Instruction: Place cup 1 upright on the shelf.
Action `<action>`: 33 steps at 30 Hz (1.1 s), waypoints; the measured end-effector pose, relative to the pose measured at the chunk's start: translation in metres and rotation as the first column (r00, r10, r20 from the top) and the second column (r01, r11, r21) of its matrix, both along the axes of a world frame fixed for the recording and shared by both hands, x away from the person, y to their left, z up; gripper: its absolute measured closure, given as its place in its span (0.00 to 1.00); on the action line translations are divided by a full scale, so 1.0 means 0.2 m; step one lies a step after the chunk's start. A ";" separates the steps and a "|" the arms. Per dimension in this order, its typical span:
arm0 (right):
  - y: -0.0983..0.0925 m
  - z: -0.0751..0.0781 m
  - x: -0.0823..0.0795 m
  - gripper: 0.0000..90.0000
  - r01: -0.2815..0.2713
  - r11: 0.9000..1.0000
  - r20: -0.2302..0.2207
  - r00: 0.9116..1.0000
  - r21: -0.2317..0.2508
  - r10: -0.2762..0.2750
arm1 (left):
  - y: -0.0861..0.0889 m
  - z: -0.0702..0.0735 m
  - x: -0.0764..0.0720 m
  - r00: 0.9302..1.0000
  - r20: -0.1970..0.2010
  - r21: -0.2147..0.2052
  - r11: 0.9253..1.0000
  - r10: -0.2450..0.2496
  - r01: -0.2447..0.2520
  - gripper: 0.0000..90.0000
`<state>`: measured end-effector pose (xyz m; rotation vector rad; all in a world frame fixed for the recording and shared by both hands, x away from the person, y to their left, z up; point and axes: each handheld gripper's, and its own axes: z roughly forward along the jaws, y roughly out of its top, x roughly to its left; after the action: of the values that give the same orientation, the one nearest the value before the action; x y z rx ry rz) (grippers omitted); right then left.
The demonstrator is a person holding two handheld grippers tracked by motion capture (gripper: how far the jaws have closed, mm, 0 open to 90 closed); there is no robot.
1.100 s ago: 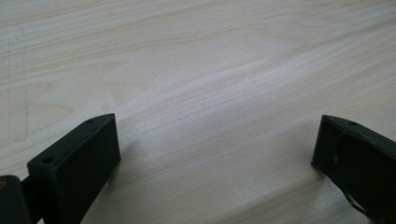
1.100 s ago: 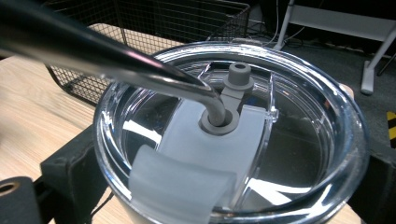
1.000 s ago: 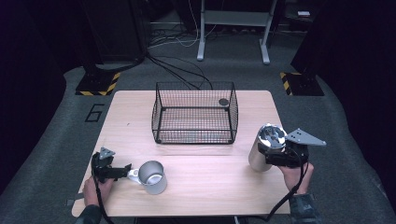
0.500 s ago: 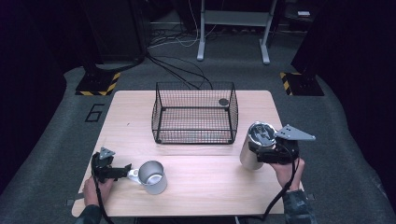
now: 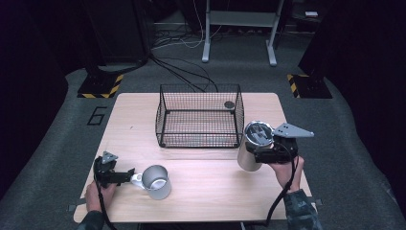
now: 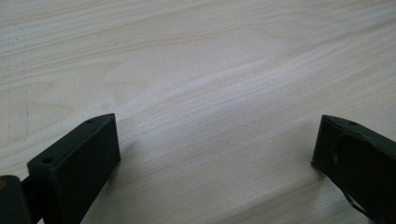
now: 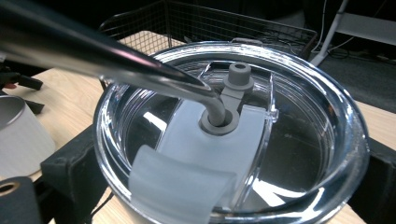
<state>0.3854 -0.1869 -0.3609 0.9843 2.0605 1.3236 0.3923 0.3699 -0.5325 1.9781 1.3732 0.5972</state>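
Support surface: a rectangular table (image 5: 201, 182) with a light wood-grain top, standing on grey carpet. Resting on it toward the far edge, about centred, is a black wire basket (image 5: 199, 116), upright and open at the top. Near the front left a steel mug (image 5: 156, 181) stands on the top, its mouth upward and its handle turned to the left. A faint pencilled outline marks the wood at the left edge of the left gripper view.

Glossy steel tumbler (image 5: 252, 146); matt pale wood table (image 5: 210, 187)
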 end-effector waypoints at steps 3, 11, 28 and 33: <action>0.02 0.02 0.02 0.04 -0.017 1.000 0.000 1.000 0.003 0.017 | 0.00 0.00 0.00 1.000 0.000 -0.001 1.000 0.001 -0.001 0.00; 0.09 0.05 0.05 0.04 -0.049 0.999 -0.007 0.999 -0.001 0.049 | 0.00 0.00 0.00 1.000 0.000 -0.001 1.000 0.001 -0.001 0.00; 0.19 0.13 0.11 0.04 -0.094 0.996 -0.007 0.996 -0.006 0.094 | 0.00 0.00 0.00 1.000 0.001 -0.001 1.000 0.001 -0.001 0.00; 0.23 0.17 0.13 0.04 -0.117 0.993 -0.005 0.993 -0.018 0.116 | 0.00 0.00 0.00 1.000 0.001 -0.001 1.000 0.001 -0.001 0.00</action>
<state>0.4118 -0.1414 -0.3275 0.8706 2.1579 1.3586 0.3924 0.3699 -0.5325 1.9767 1.3737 0.5980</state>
